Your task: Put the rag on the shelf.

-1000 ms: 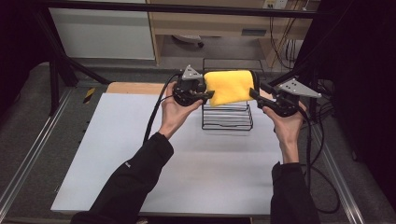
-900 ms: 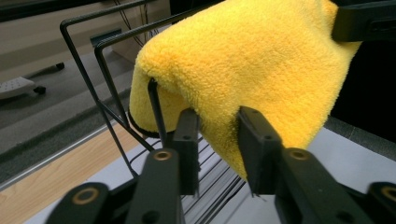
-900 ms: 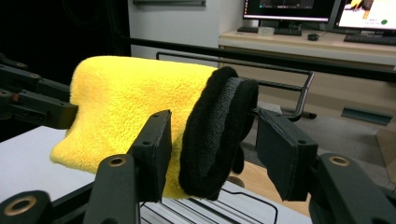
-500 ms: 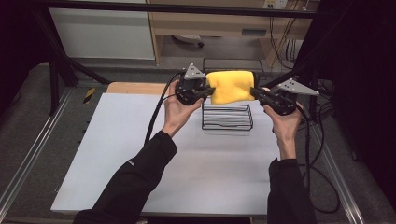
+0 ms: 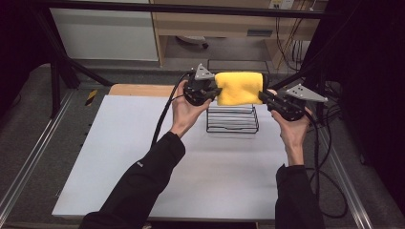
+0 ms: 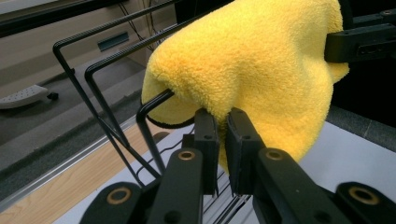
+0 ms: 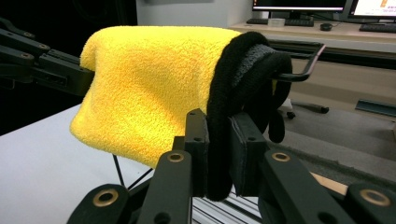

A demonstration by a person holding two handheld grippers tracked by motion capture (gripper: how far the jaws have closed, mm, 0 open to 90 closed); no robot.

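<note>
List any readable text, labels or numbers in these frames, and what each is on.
None readable.
Monitors at the back of the right gripper view: on-screen content too small and blurred.
Yellow-and-black sticker by the table's far left corner: no legible characters.
Yellow towel, wire rack, left gripper and right gripper: no markings visible.

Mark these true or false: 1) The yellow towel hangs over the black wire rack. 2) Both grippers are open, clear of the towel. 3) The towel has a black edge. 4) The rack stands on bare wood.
1) True: the yellow towel drapes over the wire rack.
2) False: the left gripper and right gripper are each shut on a towel end.
3) True: the black edge sits in the right jaws.
4) False: it stands on the white table.
</note>
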